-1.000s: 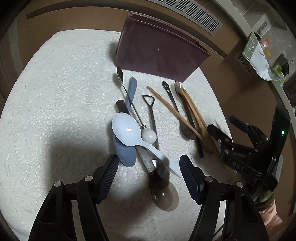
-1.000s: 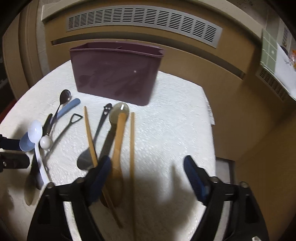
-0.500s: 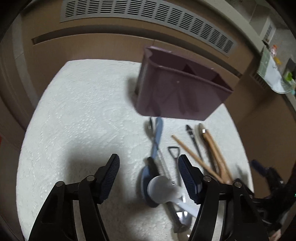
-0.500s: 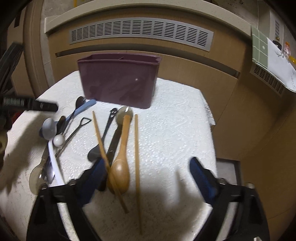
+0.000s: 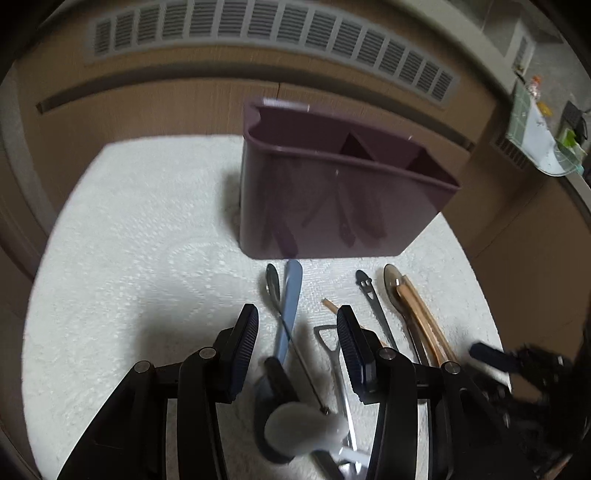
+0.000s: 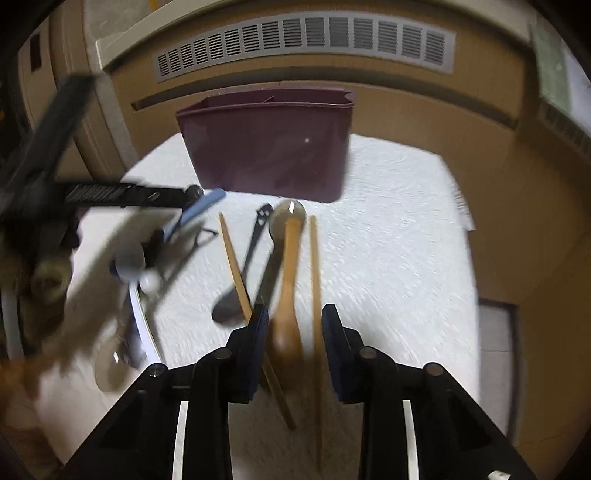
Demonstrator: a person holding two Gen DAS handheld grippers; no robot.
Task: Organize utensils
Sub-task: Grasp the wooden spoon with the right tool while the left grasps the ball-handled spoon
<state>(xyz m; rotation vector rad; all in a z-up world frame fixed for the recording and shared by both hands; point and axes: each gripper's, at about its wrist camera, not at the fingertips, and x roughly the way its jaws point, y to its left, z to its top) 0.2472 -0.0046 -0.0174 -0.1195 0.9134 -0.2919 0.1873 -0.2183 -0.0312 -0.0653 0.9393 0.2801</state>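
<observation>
A maroon utensil holder (image 5: 332,206) with dividers stands at the back of the white cloth. My left gripper (image 5: 298,332) hovers over the left pile, its jaws closing. A blue handle (image 5: 291,295) and a thin metal spoon (image 5: 275,288) lie between the fingers, untouched by the pads; a blurred white spoon (image 5: 295,424) lies nearer. My right gripper (image 6: 295,332) is closing around the bowl of a wooden spoon (image 6: 290,266) and a chopstick (image 6: 314,258); a gap still shows at the right pad. The holder (image 6: 269,147) stands beyond them.
The round table's lace cloth (image 5: 129,240) is bare on its left side. A second chopstick (image 6: 232,258) and a black spoon (image 6: 255,240) lie left of the wooden spoon. A vented wall panel (image 5: 258,29) stands behind the table. The left gripper's arm (image 6: 110,192) shows blurred in the right wrist view.
Both pairs of jaws have narrowed a lot. The left gripper tilted up and moved toward the holder. The right gripper's fingers now flank the wooden spoon and one chopstick.
</observation>
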